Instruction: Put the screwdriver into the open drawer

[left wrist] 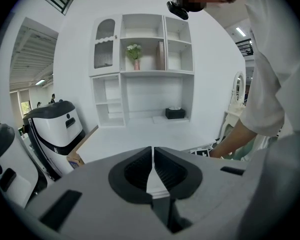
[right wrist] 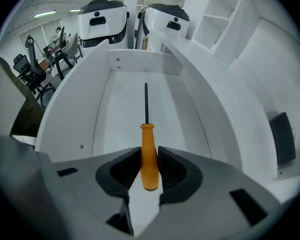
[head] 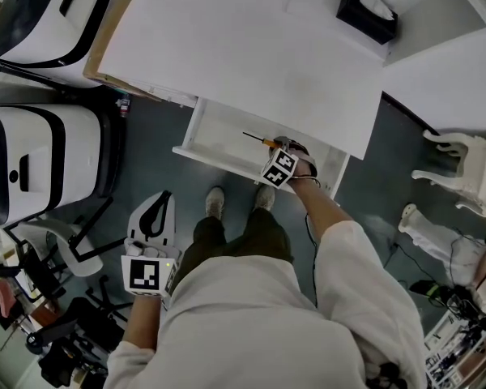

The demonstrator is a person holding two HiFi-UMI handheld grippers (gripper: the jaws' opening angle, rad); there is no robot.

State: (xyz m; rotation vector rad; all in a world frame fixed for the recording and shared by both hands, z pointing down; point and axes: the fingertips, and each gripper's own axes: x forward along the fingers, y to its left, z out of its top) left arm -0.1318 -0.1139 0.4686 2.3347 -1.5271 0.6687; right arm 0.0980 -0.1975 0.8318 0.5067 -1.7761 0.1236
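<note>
The screwdriver [right wrist: 148, 154] has an orange handle and a thin dark shaft. My right gripper [right wrist: 149, 165] is shut on its handle, and the shaft points ahead over the white open drawer [right wrist: 125, 109]. In the head view the right gripper [head: 269, 148] hangs over the drawer [head: 219, 140] under the white desk's front edge, and the screwdriver [head: 257, 138] sticks out to the left above the drawer's floor. My left gripper [head: 150, 225] is held low at the left, away from the drawer. Its jaws [left wrist: 152, 171] are shut with nothing between them.
The white desk [head: 251, 51] bears a black tissue box [head: 366, 13] at its back right. Two white and black machines [head: 32, 164] stand to the left, with office chairs [head: 65, 298] below them. A white chair [head: 462, 168] stands at the right. The person's feet [head: 239, 201] are just before the drawer.
</note>
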